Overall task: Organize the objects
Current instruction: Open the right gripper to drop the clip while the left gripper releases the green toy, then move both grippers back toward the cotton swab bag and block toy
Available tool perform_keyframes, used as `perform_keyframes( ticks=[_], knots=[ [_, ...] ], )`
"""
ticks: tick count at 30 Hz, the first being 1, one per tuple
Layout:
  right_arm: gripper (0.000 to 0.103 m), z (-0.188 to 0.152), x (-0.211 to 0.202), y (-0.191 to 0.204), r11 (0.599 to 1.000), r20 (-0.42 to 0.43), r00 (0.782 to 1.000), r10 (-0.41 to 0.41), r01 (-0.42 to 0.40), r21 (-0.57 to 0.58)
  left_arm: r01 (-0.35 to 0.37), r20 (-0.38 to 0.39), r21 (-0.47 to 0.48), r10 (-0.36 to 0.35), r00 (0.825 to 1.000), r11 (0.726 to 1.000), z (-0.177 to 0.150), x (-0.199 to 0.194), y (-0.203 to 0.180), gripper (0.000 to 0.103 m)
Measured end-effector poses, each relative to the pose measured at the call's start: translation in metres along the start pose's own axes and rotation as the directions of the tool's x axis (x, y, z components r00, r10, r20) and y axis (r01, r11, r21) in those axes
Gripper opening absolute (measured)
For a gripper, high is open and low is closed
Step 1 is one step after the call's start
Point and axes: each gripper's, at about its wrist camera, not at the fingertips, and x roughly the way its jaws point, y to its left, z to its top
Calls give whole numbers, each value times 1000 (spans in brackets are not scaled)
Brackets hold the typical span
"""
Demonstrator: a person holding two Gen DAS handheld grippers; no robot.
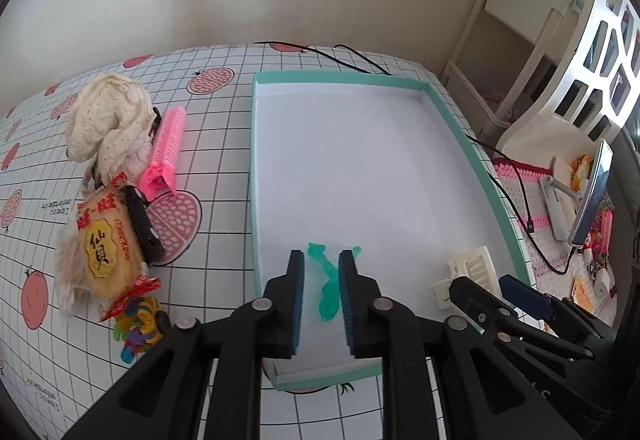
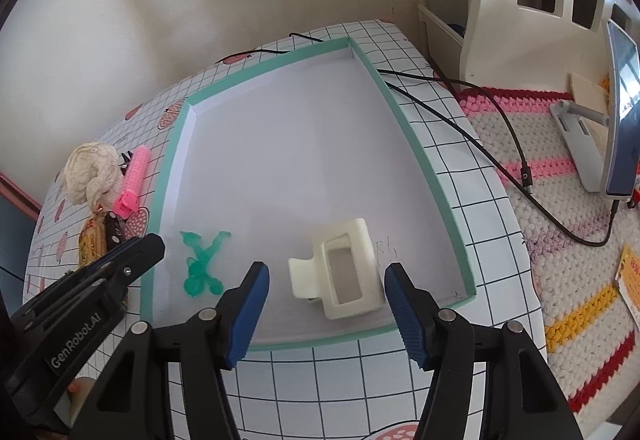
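tray: shallow rectangular cardboard box lid with mint-green rim and smooth white floor, lying flat on the table.
table: white plastic cloth with black grid lines and red fruit prints.
green clip: translucent green plastic hair clip, glossy and x-shaped, on the tray floor near its left wall.
white clip: cream matte plastic claw clip with rectangular cut-out, on the tray floor near the front right corner.
left gripper: black arms, ribbed blue pads, jaws narrow, straddling the green clip without clearly touching it.
right gripper: jaws spread wide on either side of the white clip, apart from it.
left pile: cream crocheted cloth, pink ridged hair roller, crinkly yellow snack packet, outside the tray.
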Motion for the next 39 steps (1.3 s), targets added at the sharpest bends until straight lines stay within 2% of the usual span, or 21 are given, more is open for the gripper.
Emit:
perform_keyframes(
  ticks=[2,5,8,13,18,19,23,26,29,39],
  knots=[
    [64,0,0,3,1000,2,1000,-5,5,-8,-12,2,-8,12,1000,1000,0,0,4,31],
    [64,-1,0,7,1000,9,1000,-13,13,-22,-20,-8,-32,20,1000,999,0,1,10,33],
    [71,-2,1,8,1000,13,1000,-17,17,-26,-41,-7,-47,41,999,998,1,1,16,36],
    [80,-3,3,6,999,13,999,-31,32,-23,-82,13,-62,83,996,995,1,-3,23,54],
    [97,-4,4,6,999,18,999,-40,41,-26,-94,24,-106,97,995,990,1,-3,33,78],
    [100,-4,4,6,999,17,999,-39,39,-24,-96,24,-112,100,995,989,1,-4,34,80],
    [103,-5,4,7,999,20,999,-42,42,-30,-97,24,-132,101,995,986,0,-4,40,92],
    [103,-6,5,9,998,19,999,-45,46,-35,-103,21,-137,107,994,985,0,-3,41,94],
    [103,-6,5,10,998,19,999,-50,50,-36,-118,33,-132,123,992,984,0,-3,41,103],
    [103,-6,4,14,997,27,998,-63,65,-49,-115,57,-135,124,991,984,3,-8,46,103]
  ],
)
